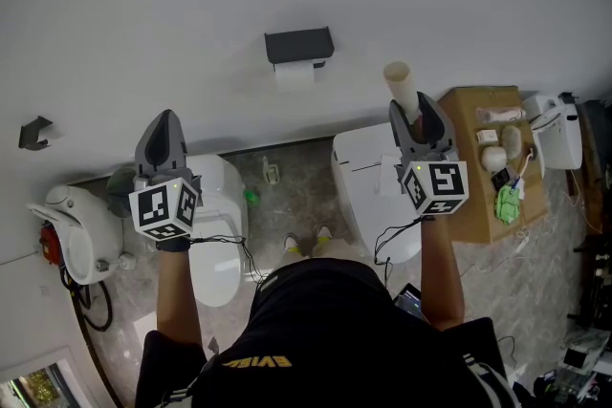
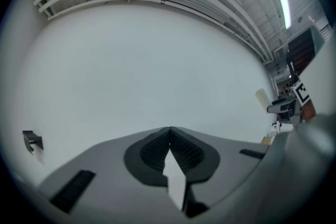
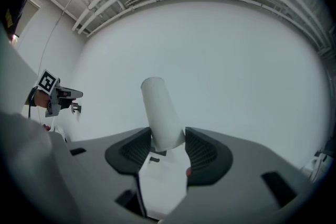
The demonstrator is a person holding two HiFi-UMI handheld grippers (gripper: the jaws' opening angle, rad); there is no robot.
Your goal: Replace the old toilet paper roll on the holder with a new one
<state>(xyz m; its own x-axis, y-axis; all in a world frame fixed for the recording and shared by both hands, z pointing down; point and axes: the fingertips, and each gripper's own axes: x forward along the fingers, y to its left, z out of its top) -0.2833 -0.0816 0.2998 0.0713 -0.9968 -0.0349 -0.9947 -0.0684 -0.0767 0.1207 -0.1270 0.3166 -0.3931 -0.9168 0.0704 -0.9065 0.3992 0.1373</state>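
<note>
R gripper point(image 3: 167, 136) pinching cardboard tube point(image 3: 160, 113), which pokes out twd white wall point(image 1: 191, 5). L gripper point(image 2: 169, 128) pressed shut, empty. Holder point(image 1: 299, 44) mid-wall w/ white paper under it. Grey stone floor point(image 1: 296, 196) below.

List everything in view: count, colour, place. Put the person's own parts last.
paper holder: one, dark grey, on the white wall, with white paper hanging under it
cardboard tube: one, cream, held up in front of the wall, right of the holder
wall hook: one, black, on the wall at far left
toilets: two, white, on the grey floor below the holder
white fixture: one, far left on the floor, kind unclear
side table: one, brown, right of the toilets, carrying small white and green items
left gripper: one, grey, jaws shut, empty
right gripper: one, grey, shut on the cardboard tube
</note>
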